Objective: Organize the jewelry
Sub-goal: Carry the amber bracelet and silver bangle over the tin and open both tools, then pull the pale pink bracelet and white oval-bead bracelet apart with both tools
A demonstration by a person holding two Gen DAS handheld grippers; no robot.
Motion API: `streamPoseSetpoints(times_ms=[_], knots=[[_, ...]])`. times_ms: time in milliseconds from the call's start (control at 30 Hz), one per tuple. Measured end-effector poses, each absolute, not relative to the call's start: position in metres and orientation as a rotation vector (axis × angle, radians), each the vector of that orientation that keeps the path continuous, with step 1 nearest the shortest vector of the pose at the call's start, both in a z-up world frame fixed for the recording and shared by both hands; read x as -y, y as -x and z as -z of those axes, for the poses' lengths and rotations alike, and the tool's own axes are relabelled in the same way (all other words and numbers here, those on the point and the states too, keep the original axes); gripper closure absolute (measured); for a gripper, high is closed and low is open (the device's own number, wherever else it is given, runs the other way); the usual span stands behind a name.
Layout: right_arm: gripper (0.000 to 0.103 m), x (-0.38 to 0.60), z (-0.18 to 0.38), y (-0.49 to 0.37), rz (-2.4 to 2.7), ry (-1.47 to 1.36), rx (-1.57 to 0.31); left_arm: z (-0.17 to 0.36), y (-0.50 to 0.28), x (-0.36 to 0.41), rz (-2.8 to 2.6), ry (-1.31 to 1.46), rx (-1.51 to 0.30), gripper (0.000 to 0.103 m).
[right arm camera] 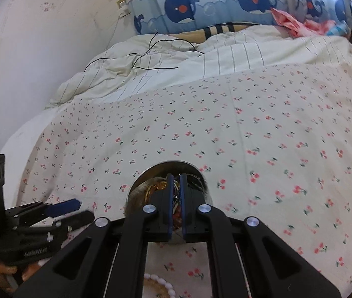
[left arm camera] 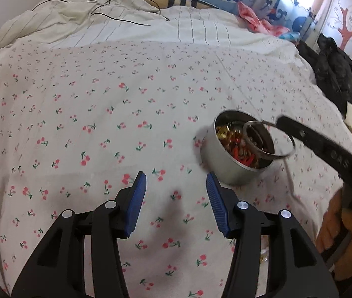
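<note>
The right gripper (right arm camera: 175, 181) has its blue-padded jaws drawn almost together on a thin silver metal bangle (left arm camera: 269, 140), pinched at its edge. In the left wrist view the bangle hangs tilted over the mouth of the round silver metal tin (left arm camera: 238, 171), its lower arc already inside the rim and its upper arc outside, on the side toward the right gripper. The right wrist view is crowded at the pads, so a second thin ring may be caught there too; that cannot be settled.

The tin stands upright on the white cherry-print bedsheet (left arm camera: 101, 124) and holds a heap of gold, amber and red pieces. The left gripper (left arm camera: 176, 186) hovers just beside the tin with its jaws wide apart and nothing between them, over bare sheet.

The step in hand looks like dropping the bangle into the tin. To do it well, centre the ring over the tin so no arc overhangs the rim, lower it until it nearly rests on the heap, then part the jaws slowly so it settles flat and does not spring out. The tin sits on soft bedding and could tip if nudged, so the fingers should come straight up afterwards; the idle left gripper could steady the tin's wall.

A string of white oval beads (right arm camera: 162, 284) lies on the sheet near the tin, below the right gripper, and probably goes in next.
</note>
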State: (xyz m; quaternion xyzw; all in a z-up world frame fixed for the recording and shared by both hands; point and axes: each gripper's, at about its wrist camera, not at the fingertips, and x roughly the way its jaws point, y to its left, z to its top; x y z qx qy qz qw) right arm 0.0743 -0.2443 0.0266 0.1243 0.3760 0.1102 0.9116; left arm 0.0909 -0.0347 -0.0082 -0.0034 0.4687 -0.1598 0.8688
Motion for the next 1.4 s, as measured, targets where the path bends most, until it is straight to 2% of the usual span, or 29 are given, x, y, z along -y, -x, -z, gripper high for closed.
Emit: streamPoseSetpoints(times_ms=[33, 67, 133, 300, 433, 533, 600, 633, 767, 1100, 1267, 1300, 1333, 1400], knots=[[0.094, 0.240, -0.024, -0.077, -0.218, -0.232, -0.784, 0.010, -0.090, 0.035, 0.336, 0.003, -0.984, 0.055], [0.072, 0.237, -0.022, -0.080, -0.211, -0.214, -0.798, 0.012, -0.089, 0.036, 0.347, -0.008, -0.992, 0.055], [0.041, 0.238, -0.020, -0.078, -0.190, -0.202, -0.788, 0.017, -0.088, 0.040, 0.357, -0.039, -1.006, 0.055], [0.041, 0.248, -0.036, -0.065, -0.198, -0.168, -0.763, 0.021, -0.077, 0.053, 0.412, -0.095, -1.028, 0.055], [0.042, 0.255, -0.024, -0.052, -0.315, -0.134, -0.898, 0.025, -0.072, 0.055, 0.391, -0.140, -1.024, 0.055], [0.059, 0.251, -0.007, -0.037, -0.393, -0.045, -0.992, 0.030, -0.075, 0.049, 0.365, -0.122, -1.047, 0.054], [0.064, 0.244, 0.002, -0.026, -0.417, 0.019, -1.021, 0.030, -0.075, 0.048, 0.360, -0.115, -1.047, 0.053], [0.069, 0.241, 0.006, -0.021, -0.430, 0.040, -1.033, 0.029, -0.074, 0.049, 0.362, -0.116, -1.045, 0.052], [0.071, 0.235, 0.013, -0.013, -0.446, 0.069, -1.046, 0.026, -0.066, 0.056, 0.377, -0.141, -1.030, 0.048], [0.071, 0.209, 0.034, -0.004, -0.387, 0.276, -1.077, 0.033, -0.033, 0.081, 0.534, -0.222, -1.053, 0.047], [0.072, 0.201, 0.035, -0.001, -0.414, 0.290, -1.072, 0.043, -0.023, 0.092, 0.560, -0.251, -1.079, 0.047], [0.074, 0.199, 0.035, 0.001, -0.411, 0.309, -1.064, 0.045, -0.021, 0.095, 0.564, -0.259, -1.085, 0.047], [0.080, 0.198, 0.035, 0.002, -0.416, 0.310, -1.061, 0.047, -0.019, 0.097, 0.562, -0.264, -1.080, 0.047], [0.083, 0.195, 0.034, 0.002, -0.411, 0.318, -1.058, 0.049, -0.014, 0.100, 0.565, -0.272, -1.070, 0.051]])
